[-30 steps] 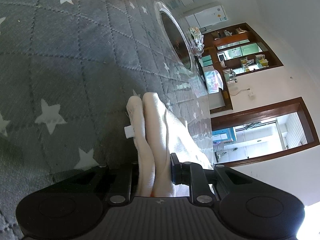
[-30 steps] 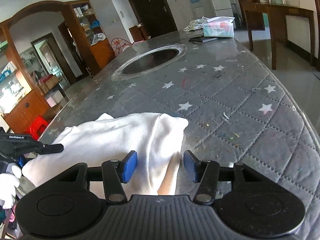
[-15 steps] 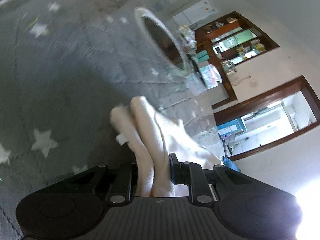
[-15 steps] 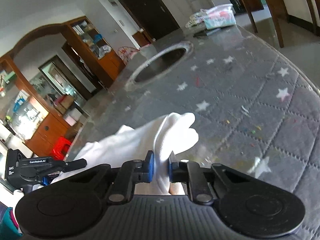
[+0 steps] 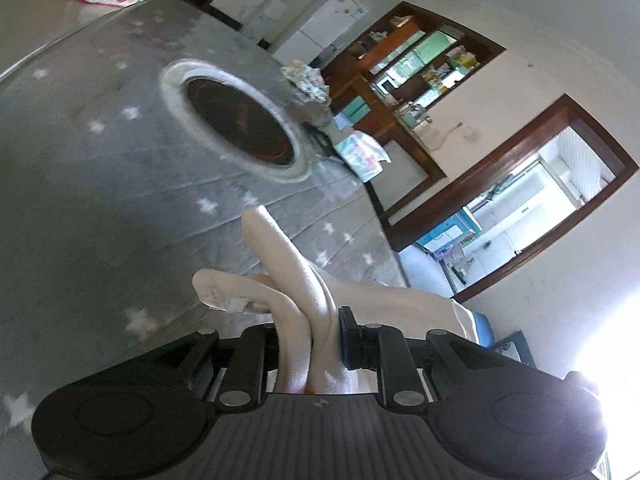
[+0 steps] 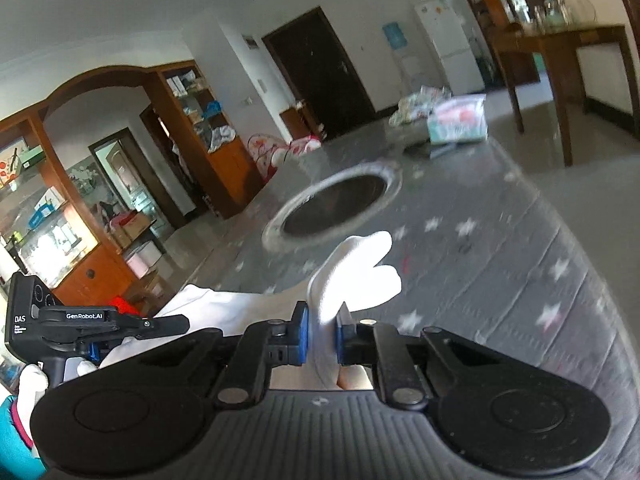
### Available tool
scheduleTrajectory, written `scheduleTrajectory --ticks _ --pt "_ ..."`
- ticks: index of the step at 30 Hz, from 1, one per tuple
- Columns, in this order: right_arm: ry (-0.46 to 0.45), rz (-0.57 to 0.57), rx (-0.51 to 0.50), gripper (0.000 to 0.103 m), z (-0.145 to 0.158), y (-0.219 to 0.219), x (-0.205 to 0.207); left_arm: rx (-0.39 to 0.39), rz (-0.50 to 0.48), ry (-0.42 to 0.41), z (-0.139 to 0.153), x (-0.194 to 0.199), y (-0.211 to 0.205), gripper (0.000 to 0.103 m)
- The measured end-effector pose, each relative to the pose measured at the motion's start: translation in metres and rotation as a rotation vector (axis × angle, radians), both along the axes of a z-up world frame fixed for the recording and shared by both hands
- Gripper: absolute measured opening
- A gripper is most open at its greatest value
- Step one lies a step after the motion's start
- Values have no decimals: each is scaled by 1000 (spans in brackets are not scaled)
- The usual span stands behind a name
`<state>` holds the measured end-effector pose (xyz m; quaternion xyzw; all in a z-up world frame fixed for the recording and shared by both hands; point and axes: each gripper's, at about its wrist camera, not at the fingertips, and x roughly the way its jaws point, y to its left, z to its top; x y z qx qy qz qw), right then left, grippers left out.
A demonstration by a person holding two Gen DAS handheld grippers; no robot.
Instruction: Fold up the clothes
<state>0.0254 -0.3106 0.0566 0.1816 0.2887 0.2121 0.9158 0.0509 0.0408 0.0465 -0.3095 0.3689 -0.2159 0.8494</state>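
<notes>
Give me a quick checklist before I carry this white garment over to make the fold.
1. Left gripper shut on the white garment: ok.
2. Right gripper shut on the same garment: ok.
3. Cloth bunched thick between each gripper's fingers, so the hold looks deep: ok.
4. Garment spread flat between the grippers: not ok, it sags and creases.
5. Star-patterned table cover bare ahead for laying down: ok.
6. Round opening in the table clear of the garment: ok; the tissue pack sits beyond it.

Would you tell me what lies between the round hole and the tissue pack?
Right wrist view: between round hole and tissue pack, only a dark flat object, too blurred to identify.
</notes>
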Motion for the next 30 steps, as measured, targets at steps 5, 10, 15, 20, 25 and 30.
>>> scheduleTrajectory --ticks 5,10,15,20,25,30 --pt "-51 -40 -33 12 19 -15 11 12 -28 -23 14 23 -21 19" --pt "-70 -93 -59 12 26 -35 28 40 -58 -39 20 46 -50 19" --pt "-64 -137 -79 12 21 -53 46 51 -77 -43 18 67 -75 19" --pt "-44 -168 -86 12 10 -67 61 62 -89 -39 9 84 -94 19" --pt "-2 -183 -99 12 -10 -74 74 67 -86 20 -13 95 -101 19" --pt "45 -179 -119 12 -33 -74 79 78 -91 68 -32 96 -101 19"
